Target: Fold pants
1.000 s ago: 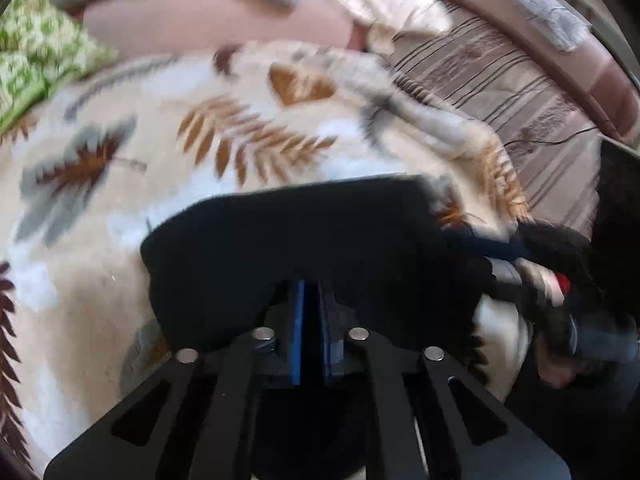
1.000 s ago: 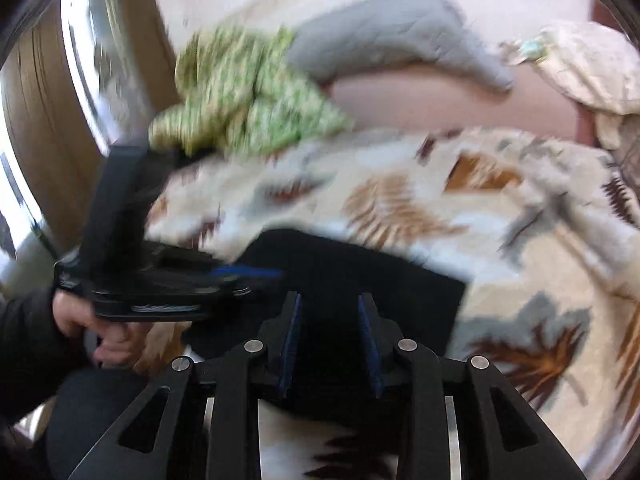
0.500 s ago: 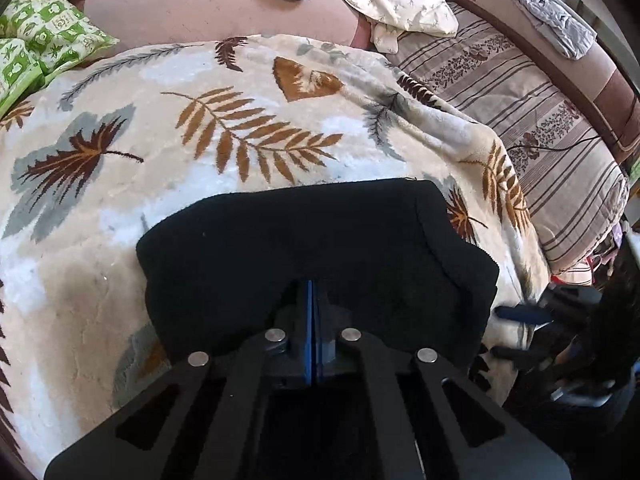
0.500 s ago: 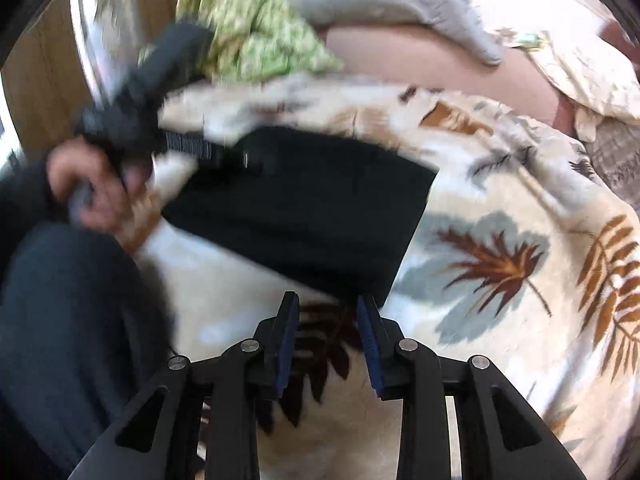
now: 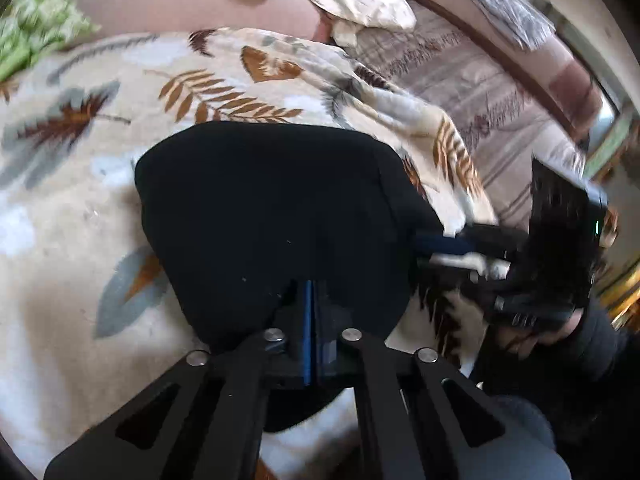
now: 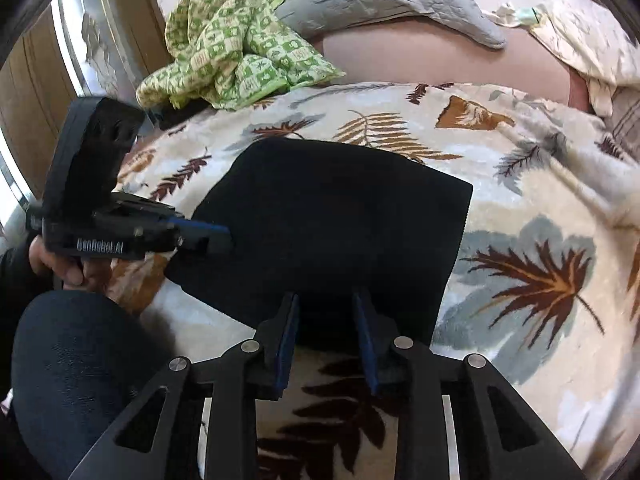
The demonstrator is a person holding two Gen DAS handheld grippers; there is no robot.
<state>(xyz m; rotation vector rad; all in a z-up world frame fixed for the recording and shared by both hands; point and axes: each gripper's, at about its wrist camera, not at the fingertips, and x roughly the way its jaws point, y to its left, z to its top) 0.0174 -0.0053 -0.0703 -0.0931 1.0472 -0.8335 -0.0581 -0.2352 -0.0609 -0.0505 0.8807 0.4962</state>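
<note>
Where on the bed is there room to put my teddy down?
The leaf blanket is bare right of the black pants, and between the pants and the green cloth. It is crowded at the pants' near edge, where the left gripper and right gripper work.

Leaf-print blanket, black pants lying on it

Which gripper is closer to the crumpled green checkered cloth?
Left. The left gripper sits at the black pants' edge, just below the green cloth. The right gripper is at the pants' near edge, farther from it.
</note>
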